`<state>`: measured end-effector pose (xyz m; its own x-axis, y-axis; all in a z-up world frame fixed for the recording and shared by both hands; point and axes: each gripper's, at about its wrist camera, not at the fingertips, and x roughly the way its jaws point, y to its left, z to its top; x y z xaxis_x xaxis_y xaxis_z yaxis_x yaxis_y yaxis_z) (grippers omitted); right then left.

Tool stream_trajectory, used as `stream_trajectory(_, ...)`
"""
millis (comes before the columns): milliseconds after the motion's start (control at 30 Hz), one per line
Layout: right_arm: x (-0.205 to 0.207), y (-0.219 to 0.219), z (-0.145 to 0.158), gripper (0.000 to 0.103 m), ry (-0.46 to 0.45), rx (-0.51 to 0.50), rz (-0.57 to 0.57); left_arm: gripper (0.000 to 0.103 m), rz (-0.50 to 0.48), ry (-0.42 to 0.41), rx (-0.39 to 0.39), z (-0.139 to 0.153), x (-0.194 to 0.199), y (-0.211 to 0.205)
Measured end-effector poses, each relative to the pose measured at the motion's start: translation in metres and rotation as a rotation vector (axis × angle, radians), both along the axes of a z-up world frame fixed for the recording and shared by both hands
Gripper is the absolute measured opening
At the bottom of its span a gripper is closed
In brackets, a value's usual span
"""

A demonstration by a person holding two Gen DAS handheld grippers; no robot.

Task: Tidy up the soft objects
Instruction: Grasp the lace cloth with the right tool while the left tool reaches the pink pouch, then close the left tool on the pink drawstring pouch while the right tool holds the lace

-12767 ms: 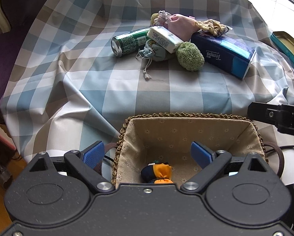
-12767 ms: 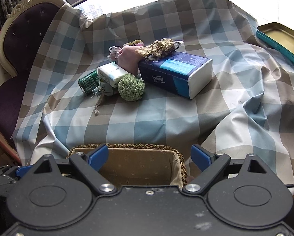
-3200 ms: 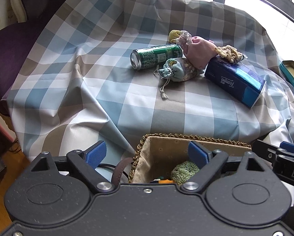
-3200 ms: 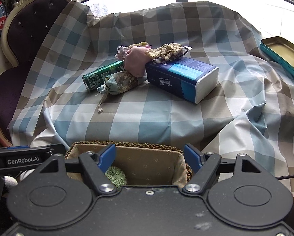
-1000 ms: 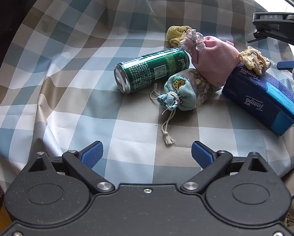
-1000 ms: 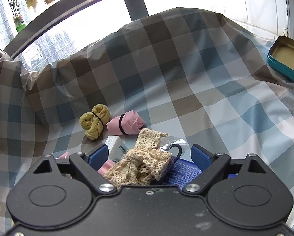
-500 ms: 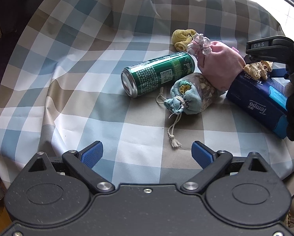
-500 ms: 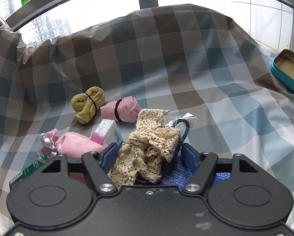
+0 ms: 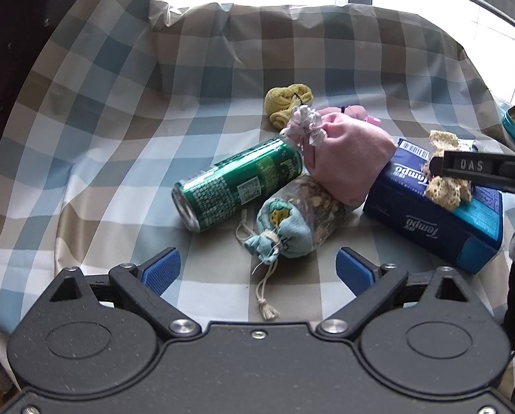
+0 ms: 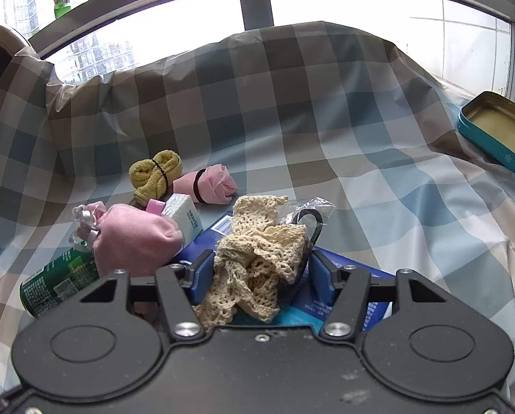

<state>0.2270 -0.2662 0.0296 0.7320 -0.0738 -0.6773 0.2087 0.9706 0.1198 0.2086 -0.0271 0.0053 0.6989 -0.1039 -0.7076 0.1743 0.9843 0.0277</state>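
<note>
Right claw: jaws just closing in around cream lace piece, which lies crumpled on top of blue tissue box toward right side of checked-cloth desk. Left pad against the lace; right pad near it, contact not clear. Not yet lifted.

Left claw: wide open, nothing between jaws, hovering over near part of desk just short of small blue drawstring pouch.

Handling, judged: lace is light, limp, open-knit; will bunch and sag, loose ends likely to trail. Best taken at the thick gathered middle, not a single edge. A clear plastic wrapper with a dark loop lies partly under the lace and may come up with it. Box below is rigid; avoid pinching its top.

Also on desk: green can lying on its side, pink pouch leaning against box, yellow rolled cloth and pink rolled cloth toward far edge. Pouches soft, likely grainy fill; grip at body, not cord.
</note>
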Motion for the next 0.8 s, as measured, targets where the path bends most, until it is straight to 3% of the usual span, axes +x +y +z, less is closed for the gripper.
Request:
stream_trajectory(467,-0.023,-0.009,-0.004,0.06,-0.033,0.013,-0.002,0.096,-0.154,-0.086,0.004,0.009,0.062,-0.052)
stream_trajectory(800,-0.027,-0.006,-0.007,0.061,-0.061,-0.018,0.012,0.098,-0.187,-0.048,-0.028,-0.008,0.089,-0.07)
